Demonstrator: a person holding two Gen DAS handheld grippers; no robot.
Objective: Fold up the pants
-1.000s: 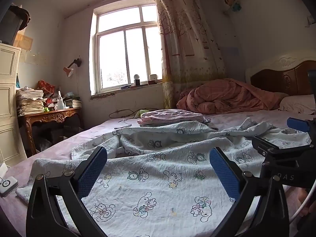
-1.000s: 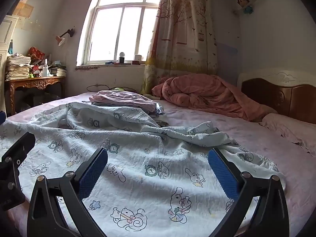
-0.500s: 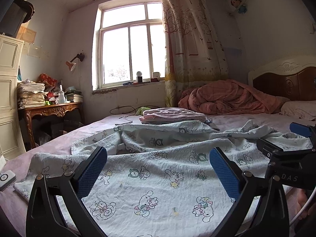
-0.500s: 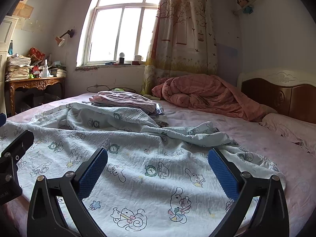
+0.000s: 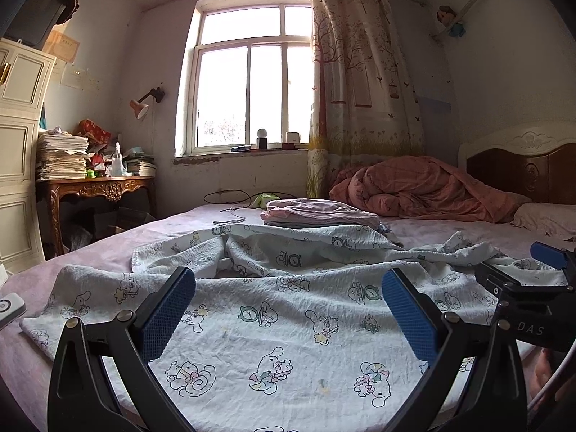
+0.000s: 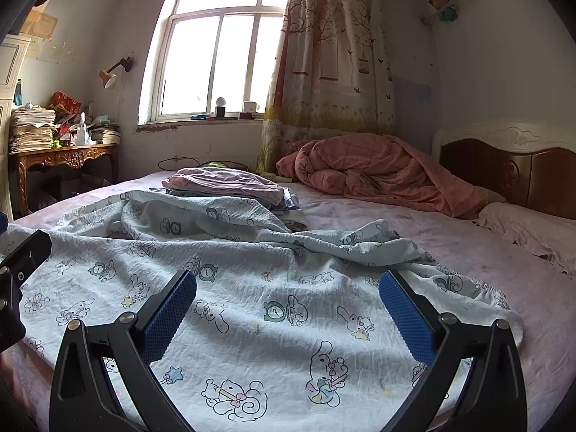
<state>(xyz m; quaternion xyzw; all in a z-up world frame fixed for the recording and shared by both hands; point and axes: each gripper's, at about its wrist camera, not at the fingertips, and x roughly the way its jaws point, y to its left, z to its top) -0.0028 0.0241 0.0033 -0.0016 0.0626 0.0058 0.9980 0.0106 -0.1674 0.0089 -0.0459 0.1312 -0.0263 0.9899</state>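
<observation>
Left wrist view shows the pale cartoon-print crinkled cotton pants (image 5: 273, 309) spread rumpled across the pink bed (image 5: 108, 248); left gripper (image 5: 288, 300) and right gripper (image 6: 288, 302) hover with jaws wide open, empty. Judgement: flatten the bunched far leg, then pinch both near corners evenly before folding.

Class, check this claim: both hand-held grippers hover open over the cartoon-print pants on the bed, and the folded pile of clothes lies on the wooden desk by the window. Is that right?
One detail is wrong. The folded pile of clothes lies on the bed, just beyond the cartoon-print pants, not on the wooden desk; the right wrist view shows it. Both the left hand-held gripper and the right hand-held gripper are open.
</observation>
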